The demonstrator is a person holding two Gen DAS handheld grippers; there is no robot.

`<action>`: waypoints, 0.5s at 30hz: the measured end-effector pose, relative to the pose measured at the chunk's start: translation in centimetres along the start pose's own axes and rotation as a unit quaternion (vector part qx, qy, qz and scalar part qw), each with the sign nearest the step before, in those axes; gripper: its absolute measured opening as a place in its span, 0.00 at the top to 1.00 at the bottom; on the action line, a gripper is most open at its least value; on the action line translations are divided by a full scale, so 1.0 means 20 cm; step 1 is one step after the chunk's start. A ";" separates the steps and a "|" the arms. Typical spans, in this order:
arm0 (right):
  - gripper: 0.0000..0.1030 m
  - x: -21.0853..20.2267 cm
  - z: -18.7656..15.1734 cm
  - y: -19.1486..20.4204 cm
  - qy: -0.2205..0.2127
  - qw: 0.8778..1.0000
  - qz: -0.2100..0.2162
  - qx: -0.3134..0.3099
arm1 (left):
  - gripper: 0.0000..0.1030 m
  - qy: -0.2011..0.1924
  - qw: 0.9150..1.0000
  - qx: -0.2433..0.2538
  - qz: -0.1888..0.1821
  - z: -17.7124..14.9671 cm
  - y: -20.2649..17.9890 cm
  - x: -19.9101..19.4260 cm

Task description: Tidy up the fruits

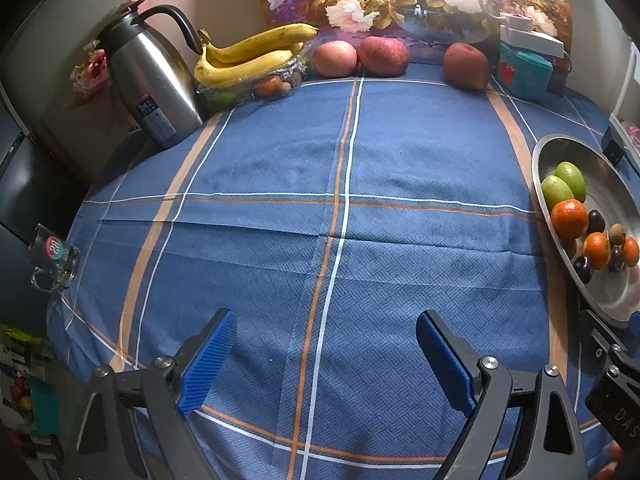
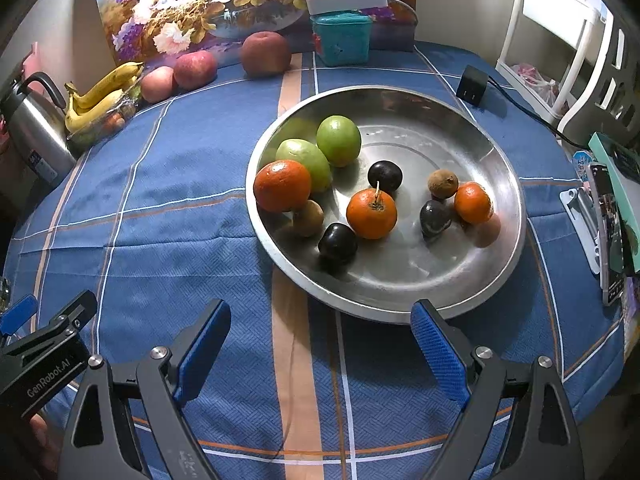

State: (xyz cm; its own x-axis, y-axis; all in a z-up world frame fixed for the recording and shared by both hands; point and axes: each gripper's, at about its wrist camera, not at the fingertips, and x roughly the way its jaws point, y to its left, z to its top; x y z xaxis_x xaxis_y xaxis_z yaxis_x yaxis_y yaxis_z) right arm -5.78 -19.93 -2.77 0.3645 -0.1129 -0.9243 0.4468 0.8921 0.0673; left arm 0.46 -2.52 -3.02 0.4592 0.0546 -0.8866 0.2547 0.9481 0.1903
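A round steel dish (image 2: 472, 280) holds two green fruits (image 2: 338, 141), three oranges (image 2: 371, 213), dark plums (image 2: 337, 243) and small brown fruits (image 2: 443, 184). It also shows at the right edge of the left wrist view (image 1: 560, 152). My right gripper (image 2: 322, 336) is open and empty, just short of the dish's near rim. My left gripper (image 1: 324, 344) is open and empty over bare blue tablecloth. Bananas (image 1: 248, 54) lie on a clear fruit box (image 1: 256, 84) at the back left. Three red apples (image 1: 384, 56) stand along the back.
A steel kettle (image 1: 152, 76) stands at the back left, a glass mug (image 1: 54, 256) at the left edge. A teal box (image 2: 342, 38) and flower picture (image 2: 224, 4) are at the back. A black adapter (image 2: 472, 84), phone (image 2: 606, 232) and white rack (image 2: 560, 40) are on the right.
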 end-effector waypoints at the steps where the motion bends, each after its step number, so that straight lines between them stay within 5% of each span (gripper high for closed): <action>1: 0.11 0.00 0.00 0.00 0.000 1.000 -0.001 -0.001 | 0.10 0.001 1.000 0.000 -0.001 0.00 0.00 0.00; 15: 0.11 0.02 0.00 0.01 0.005 1.000 -0.006 -0.003 | 0.10 0.010 1.000 -0.009 -0.004 0.00 0.01 0.03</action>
State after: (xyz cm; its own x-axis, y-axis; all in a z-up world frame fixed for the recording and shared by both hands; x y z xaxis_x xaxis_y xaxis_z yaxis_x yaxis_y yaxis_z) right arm -5.62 -19.73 -3.09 0.3515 -0.1189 -0.9286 0.4459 0.8934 0.0544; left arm 0.75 -2.25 -3.50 0.4401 0.0537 -0.8964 0.2434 0.9537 0.1767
